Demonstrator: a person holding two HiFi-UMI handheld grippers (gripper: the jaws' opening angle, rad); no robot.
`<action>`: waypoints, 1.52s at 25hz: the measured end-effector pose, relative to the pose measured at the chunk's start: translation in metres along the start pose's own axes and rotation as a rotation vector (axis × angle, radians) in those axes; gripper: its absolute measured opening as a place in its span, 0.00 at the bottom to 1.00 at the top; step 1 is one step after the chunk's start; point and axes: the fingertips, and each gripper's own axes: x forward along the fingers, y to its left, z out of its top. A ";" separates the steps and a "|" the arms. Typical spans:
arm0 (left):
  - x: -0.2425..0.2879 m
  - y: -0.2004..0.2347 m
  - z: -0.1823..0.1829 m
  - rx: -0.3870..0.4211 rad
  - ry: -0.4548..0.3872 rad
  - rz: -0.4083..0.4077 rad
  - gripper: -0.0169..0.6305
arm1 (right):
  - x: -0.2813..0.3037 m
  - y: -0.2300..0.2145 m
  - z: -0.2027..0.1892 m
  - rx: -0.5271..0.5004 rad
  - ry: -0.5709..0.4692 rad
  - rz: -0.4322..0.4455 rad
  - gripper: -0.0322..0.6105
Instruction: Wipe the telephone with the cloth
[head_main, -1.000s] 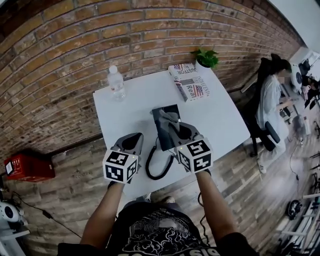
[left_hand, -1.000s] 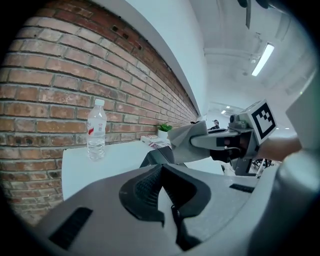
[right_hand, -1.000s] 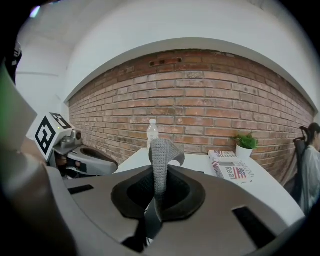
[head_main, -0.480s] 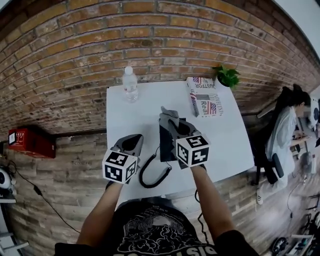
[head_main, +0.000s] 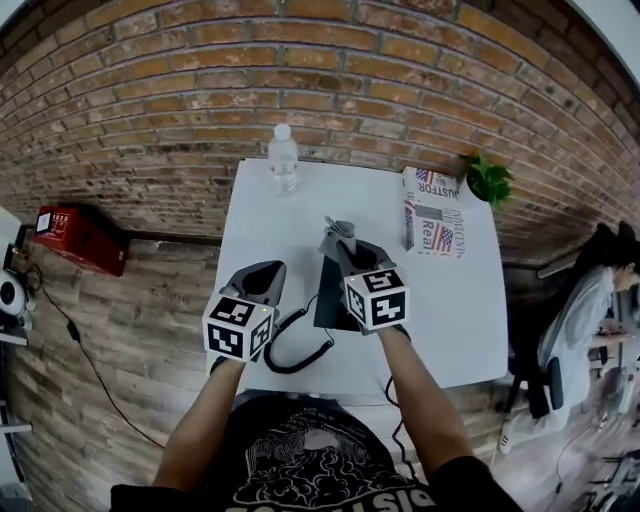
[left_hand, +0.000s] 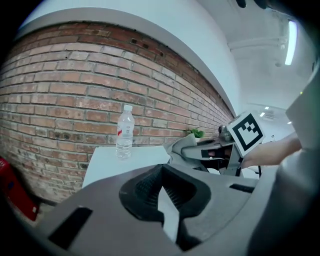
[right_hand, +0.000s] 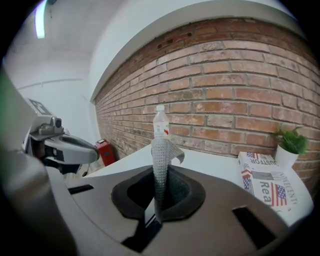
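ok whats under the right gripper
A dark flat telephone, its black coiled cord trailing left. The right gripper, clamping a grey knitted cloth, covers much of it; its keys are hidden.

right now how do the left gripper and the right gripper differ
The right gripper is shut on the grey cloth, which sticks up out of its jaws; the left gripper is shut on nothing. In the head view the right gripper hangs over the black telephone, while the left gripper is off to its left, near the coiled cord. Both point toward the brick wall.
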 end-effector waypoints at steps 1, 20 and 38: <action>0.000 0.000 -0.001 -0.005 -0.001 0.012 0.03 | 0.002 0.002 -0.003 -0.023 0.010 0.011 0.07; -0.014 -0.006 -0.014 0.001 0.020 0.009 0.03 | -0.005 0.022 -0.035 0.008 0.042 0.057 0.07; -0.030 -0.011 -0.032 0.041 0.059 -0.131 0.03 | -0.031 0.054 -0.082 0.108 0.092 -0.039 0.07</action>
